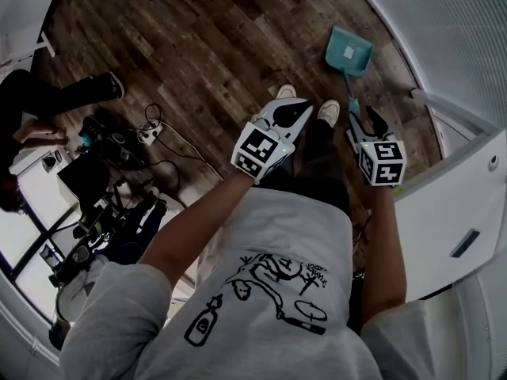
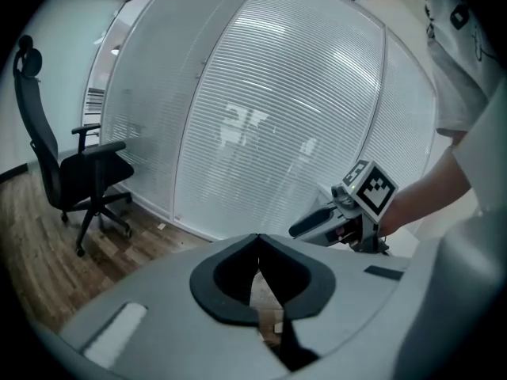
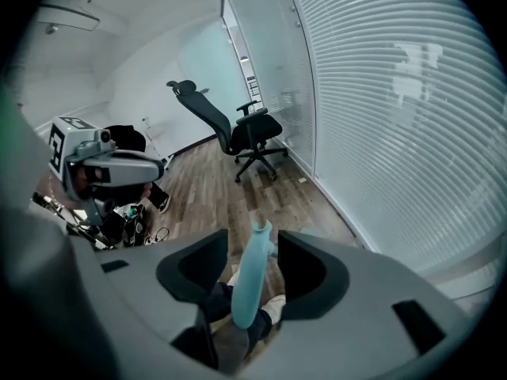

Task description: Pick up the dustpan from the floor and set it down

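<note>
Dustpan (image 1: 348, 52) rests on the floor (image 1: 198, 70) at the head view's upper right, its handle (image 3: 247, 283) loose between the right gripper's (image 3: 253, 248) parted jaws, so it may topple sideways unsupported; the left gripper (image 2: 258, 252) is closed, empty.

The teal dustpan (image 1: 349, 51) rests on the wood floor (image 1: 198, 54) near its right edge, handle reaching my right gripper (image 1: 366, 122); my left gripper (image 1: 291, 115) hangs beside.
</note>
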Action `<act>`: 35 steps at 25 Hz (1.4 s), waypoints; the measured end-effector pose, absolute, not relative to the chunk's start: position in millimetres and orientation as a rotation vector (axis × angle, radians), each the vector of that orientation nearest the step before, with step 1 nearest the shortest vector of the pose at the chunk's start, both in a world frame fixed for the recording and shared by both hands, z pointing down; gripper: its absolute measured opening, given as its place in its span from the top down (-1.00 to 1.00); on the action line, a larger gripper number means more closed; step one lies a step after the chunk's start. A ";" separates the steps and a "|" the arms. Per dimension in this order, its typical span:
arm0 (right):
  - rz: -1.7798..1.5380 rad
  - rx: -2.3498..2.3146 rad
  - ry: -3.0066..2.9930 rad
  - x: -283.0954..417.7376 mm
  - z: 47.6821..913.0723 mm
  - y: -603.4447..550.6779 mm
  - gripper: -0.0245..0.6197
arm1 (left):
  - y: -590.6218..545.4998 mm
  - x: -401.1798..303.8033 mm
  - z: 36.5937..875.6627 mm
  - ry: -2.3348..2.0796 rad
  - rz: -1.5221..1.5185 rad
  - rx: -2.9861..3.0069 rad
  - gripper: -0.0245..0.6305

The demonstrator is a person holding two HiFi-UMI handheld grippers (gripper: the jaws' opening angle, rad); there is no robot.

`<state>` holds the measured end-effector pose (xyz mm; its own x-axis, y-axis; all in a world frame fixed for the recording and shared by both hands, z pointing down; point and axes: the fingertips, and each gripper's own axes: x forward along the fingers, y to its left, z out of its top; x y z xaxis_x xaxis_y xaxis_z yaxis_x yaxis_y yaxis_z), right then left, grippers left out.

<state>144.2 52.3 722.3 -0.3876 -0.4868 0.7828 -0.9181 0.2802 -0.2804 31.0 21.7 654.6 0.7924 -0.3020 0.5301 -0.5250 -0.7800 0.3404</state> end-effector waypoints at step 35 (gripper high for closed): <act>1.222 1.322 -1.955 146.4 769.9 47.5 0.60 | 11.7 25.5 688.3 -0.635 0.699 2.465 0.92</act>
